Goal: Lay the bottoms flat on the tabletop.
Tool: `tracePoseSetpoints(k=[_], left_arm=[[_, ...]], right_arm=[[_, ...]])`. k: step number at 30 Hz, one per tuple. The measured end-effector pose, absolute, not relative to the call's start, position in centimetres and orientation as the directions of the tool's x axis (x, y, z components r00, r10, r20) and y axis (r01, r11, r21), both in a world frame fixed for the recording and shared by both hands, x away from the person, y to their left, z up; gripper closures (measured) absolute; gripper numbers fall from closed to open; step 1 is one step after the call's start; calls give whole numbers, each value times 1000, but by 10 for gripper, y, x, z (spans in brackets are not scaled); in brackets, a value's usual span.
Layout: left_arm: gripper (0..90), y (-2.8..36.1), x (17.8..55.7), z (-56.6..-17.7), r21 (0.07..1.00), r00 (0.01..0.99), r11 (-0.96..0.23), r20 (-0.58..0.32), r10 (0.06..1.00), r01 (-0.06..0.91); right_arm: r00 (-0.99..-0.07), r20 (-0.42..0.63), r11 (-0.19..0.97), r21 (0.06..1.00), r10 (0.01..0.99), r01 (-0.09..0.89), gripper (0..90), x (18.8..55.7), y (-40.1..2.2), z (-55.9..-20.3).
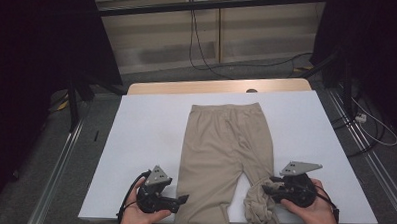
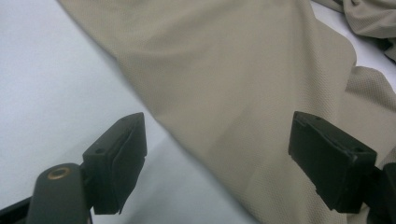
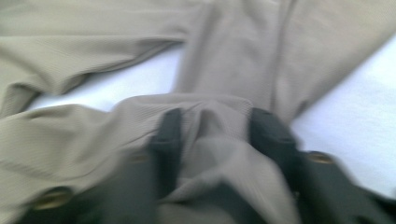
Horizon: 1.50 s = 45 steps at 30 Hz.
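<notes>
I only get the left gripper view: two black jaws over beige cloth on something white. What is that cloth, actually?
Observer: In the high view it is a pair of beige trousers, spread on a white table with the waistband at the far end.
Operator: What is the other hand doing?
Observer: The right hand-held gripper has the end of the right trouser leg bunched between its jaws. The right gripper view is too blurred to tell whether the jaws pinch the cloth.
Operator: Is the leg near my jaws crumpled too?
Observer: No. The left trouser leg lies flat and runs to the table's near edge, with the left hand-held gripper open just beside it.
</notes>
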<state>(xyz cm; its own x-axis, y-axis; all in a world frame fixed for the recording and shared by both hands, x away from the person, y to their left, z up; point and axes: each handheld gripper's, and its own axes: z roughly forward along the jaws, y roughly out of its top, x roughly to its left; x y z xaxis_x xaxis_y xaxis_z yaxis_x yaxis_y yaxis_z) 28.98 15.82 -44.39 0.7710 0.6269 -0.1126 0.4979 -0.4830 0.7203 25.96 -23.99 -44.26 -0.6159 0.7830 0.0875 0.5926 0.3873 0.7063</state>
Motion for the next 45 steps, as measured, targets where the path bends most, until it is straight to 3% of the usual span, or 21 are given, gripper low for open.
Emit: tracePoseSetpoints(k=[5,12,14,16,17,19,22,25,28,34,42,45], left_arm=[[197,157,290,-444,720,772,-483,-115,626,499],[197,156,290,-444,722,773,-483,-113,625,496],[197,156,290,-444,720,773,-483,-116,624,498],[197,156,290,-444,721,774,-484,-112,623,495],[197,156,291,-444,721,776,-486,-112,621,493],[197,156,291,-444,721,775,-486,-112,621,494],[197,156,291,-444,718,776,-490,-110,622,495],[197,156,291,-444,719,775,-488,-112,621,495],[197,156,291,-444,723,773,-481,-116,623,496],[197,156,291,-443,723,777,-487,-109,620,490],[197,150,289,-442,734,784,-482,-110,611,478],[218,143,290,-442,740,791,-485,-103,603,466]], right_arm=[[-684,113,411,725,721,553,813,231,-229,-438],[-766,149,491,687,626,535,815,197,-206,-446],[-782,117,515,691,612,507,754,193,-201,-445],[-765,119,478,717,633,508,591,196,-203,-441],[-755,109,462,731,647,502,554,199,-205,-438],[-733,117,417,757,670,503,496,207,-212,-431],[-686,115,360,783,718,508,481,221,-224,-424],[-657,101,356,774,747,523,515,237,-234,-426],[-626,112,382,706,771,597,534,245,-238,-441],[-679,111,445,677,726,587,826,223,-228,-446],[-746,165,492,657,645,571,849,202,-213,-450],[-734,163,456,689,660,563,695,207,-217,-445]])
